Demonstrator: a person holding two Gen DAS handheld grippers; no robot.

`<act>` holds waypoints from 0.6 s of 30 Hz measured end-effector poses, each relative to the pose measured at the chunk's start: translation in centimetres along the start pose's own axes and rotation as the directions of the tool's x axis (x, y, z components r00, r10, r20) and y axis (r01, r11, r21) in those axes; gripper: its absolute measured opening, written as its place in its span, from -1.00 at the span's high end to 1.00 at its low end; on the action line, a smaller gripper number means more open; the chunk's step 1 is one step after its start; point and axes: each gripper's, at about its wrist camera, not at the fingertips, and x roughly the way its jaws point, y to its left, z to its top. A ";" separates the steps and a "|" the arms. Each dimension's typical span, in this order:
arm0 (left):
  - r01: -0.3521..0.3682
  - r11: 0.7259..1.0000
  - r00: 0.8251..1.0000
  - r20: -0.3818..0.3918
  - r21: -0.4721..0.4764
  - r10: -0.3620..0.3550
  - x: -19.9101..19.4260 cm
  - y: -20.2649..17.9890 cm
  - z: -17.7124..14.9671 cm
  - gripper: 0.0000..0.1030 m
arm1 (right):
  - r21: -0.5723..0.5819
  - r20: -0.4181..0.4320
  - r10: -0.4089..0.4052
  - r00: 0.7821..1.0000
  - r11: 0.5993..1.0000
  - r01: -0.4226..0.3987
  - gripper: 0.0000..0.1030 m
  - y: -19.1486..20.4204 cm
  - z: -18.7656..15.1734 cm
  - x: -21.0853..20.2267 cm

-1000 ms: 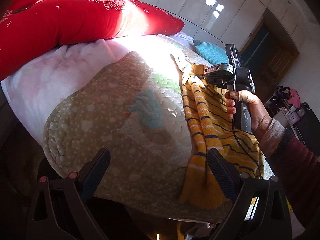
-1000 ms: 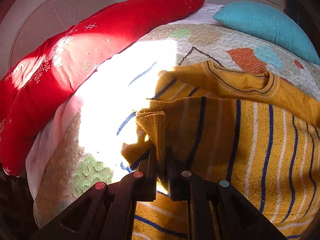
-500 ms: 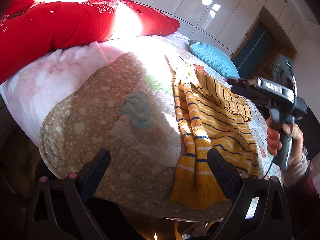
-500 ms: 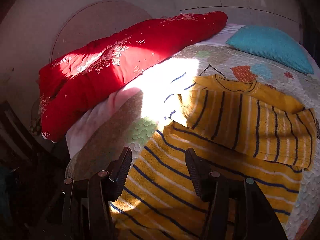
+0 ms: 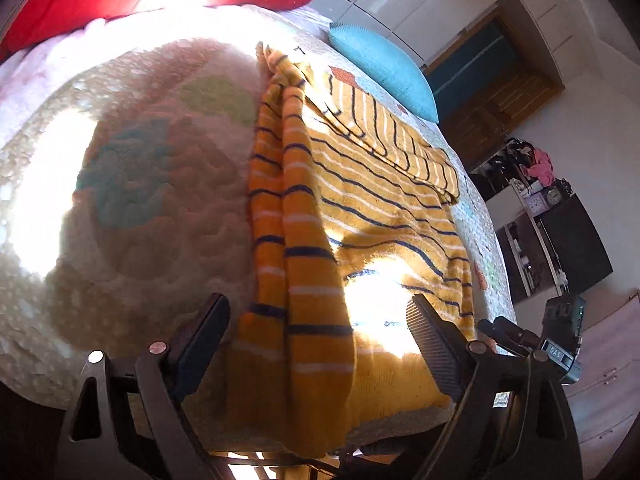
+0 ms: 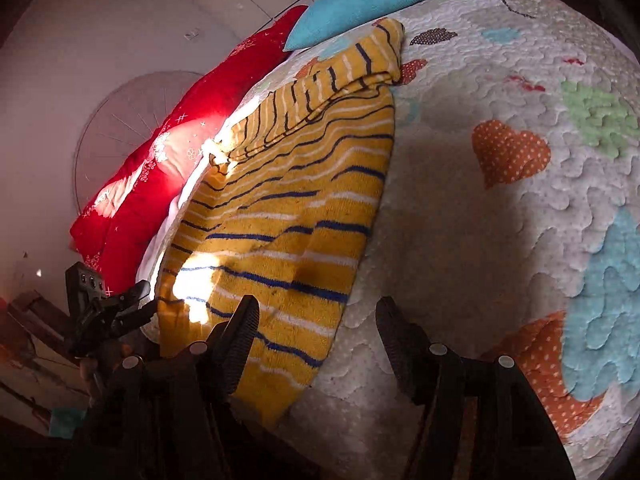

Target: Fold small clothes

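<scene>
A yellow sweater with blue and white stripes (image 5: 360, 216) lies flat on the quilted bed cover, one sleeve folded across its chest (image 5: 400, 136) and the other sleeve lying along its left side (image 5: 288, 240). My left gripper (image 5: 316, 344) is open and empty, its jaws straddling the sweater's hem at the bed's near edge. The sweater also shows in the right wrist view (image 6: 288, 216). My right gripper (image 6: 316, 344) is open and empty over the hem's right corner. Each gripper shows in the other's view, the right one (image 5: 536, 344) and the left one (image 6: 108, 312).
A red pillow (image 6: 160, 168) and a teal cushion (image 6: 356, 4) lie at the head of the bed. The quilt (image 6: 500, 200) extends to the right of the sweater. Dark shelves with small items (image 5: 548, 216) and a wooden door stand beyond the bed.
My right gripper let go of the sleeve after laying it across the chest and drew back to the hem. My left gripper moved in toward the hem, staying open.
</scene>
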 end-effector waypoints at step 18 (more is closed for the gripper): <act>-0.169 0.983 0.985 0.057 0.067 0.166 -2.8 1.1 0.1 0.34 | -0.032 0.003 0.073 0.997 0.997 -0.073 -0.26 3.1 -1.1 4.9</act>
